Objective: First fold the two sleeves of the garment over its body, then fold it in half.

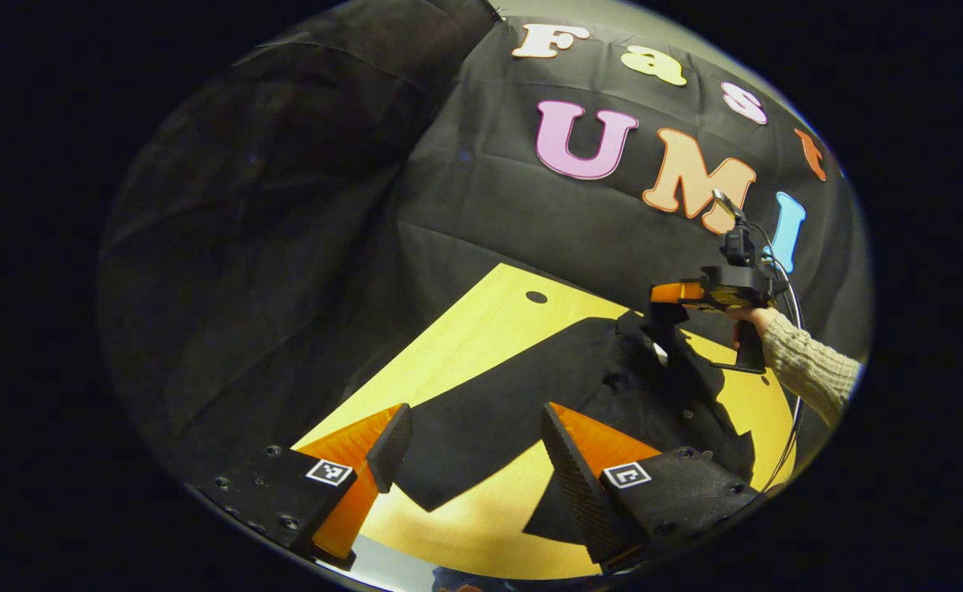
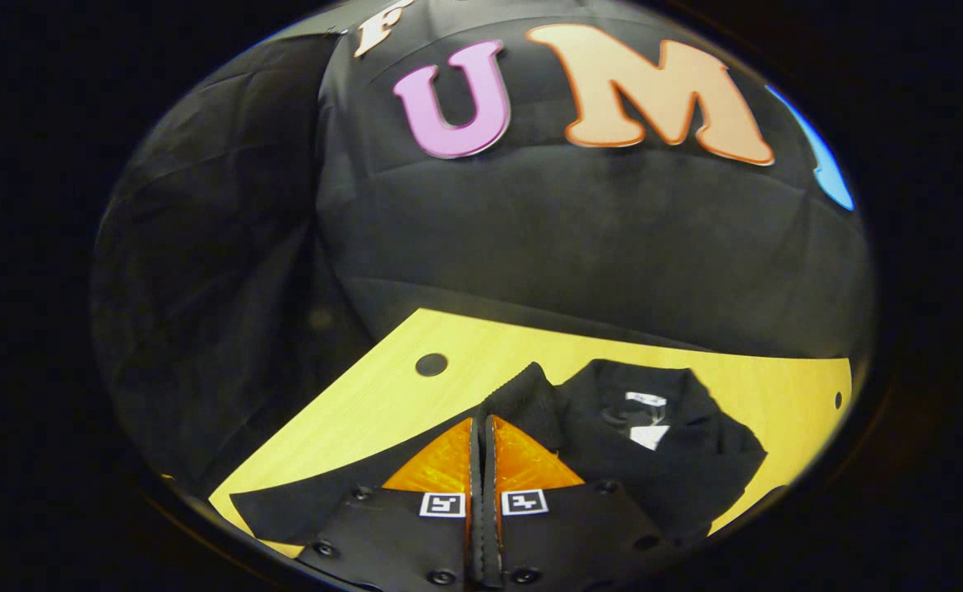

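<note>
Both grippers hang over a black garment (image 1: 530, 386) spread on a yellow wooden table (image 1: 481, 329). In the left gripper view, the left gripper (image 1: 473, 448) stands with its fingers wide apart and nothing between them, above the near part of the cloth, where a sleeve (image 1: 465, 444) runs out toward the near left edge of the table. Farther off to the right in that view, the right gripper (image 1: 664, 316) is held by a hand (image 1: 751, 319) in a knitted sleeve, its tip down at the far right part of the garment.

In the right gripper view, the right gripper (image 2: 481, 423) has its fingers drawn together with hardly a gap; a ribbed cuff (image 2: 522, 399) of the garment (image 2: 662, 452) rises just past the tips, and whether the fingers pinch the cloth cannot be told. Just to the right lies the collar with a white tag (image 2: 647, 432). A dark round hole (image 2: 431, 364) marks the table (image 2: 366, 403) to the far left.
</note>
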`<state>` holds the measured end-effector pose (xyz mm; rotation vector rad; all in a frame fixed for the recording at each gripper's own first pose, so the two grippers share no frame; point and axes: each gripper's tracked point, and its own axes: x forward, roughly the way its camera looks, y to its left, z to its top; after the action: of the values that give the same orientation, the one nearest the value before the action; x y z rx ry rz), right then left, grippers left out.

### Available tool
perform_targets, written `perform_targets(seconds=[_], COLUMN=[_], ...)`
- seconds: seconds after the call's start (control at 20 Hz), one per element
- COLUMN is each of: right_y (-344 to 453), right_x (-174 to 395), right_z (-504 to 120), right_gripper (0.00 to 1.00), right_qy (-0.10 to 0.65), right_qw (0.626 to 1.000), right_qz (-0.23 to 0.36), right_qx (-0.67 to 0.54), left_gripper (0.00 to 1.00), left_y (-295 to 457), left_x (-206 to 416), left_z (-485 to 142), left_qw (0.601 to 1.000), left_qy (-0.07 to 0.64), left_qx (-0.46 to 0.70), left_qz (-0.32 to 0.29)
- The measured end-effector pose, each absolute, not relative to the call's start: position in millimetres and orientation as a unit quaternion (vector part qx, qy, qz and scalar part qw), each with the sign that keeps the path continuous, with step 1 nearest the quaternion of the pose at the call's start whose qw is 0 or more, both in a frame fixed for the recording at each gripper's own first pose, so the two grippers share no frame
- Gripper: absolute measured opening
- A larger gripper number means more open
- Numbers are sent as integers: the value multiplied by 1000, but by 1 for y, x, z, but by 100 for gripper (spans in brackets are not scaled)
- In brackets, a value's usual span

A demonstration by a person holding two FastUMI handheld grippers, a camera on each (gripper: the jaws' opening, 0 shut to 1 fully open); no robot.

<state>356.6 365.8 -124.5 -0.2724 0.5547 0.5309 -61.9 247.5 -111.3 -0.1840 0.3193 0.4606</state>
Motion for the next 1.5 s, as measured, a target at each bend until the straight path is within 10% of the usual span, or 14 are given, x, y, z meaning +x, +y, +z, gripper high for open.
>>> perform_targets(seconds=[0.7,1.05,1.15,1.3,1.4,1.5], right_y=[404,421,425,424,414,405], right_x=[358,349,337,322,308,298], right_z=[-209,-200,-193,-170,-149,-130], right_gripper=[0,15,48,58,90,100], right_qy=[334,315,315,280,261,244], right_qw=[895,892,887,888,894,899], right_qz=[260,293,308,338,334,332], right_qx=[-142,-138,-139,-139,-148,-148], left_gripper=[94,95,95,95,95,95], left_y=[287,294,298,300,306,310], left_x=[-48,-50,-51,-56,-58,-57], left_z=[-179,-210,-214,-223,-229,-235], left_qw=[946,933,931,927,922,920], left_qy=[235,275,279,292,304,310], left_qx=[-50,-52,-51,-43,-32,-21], left_qz=[216,228,228,233,237,239])
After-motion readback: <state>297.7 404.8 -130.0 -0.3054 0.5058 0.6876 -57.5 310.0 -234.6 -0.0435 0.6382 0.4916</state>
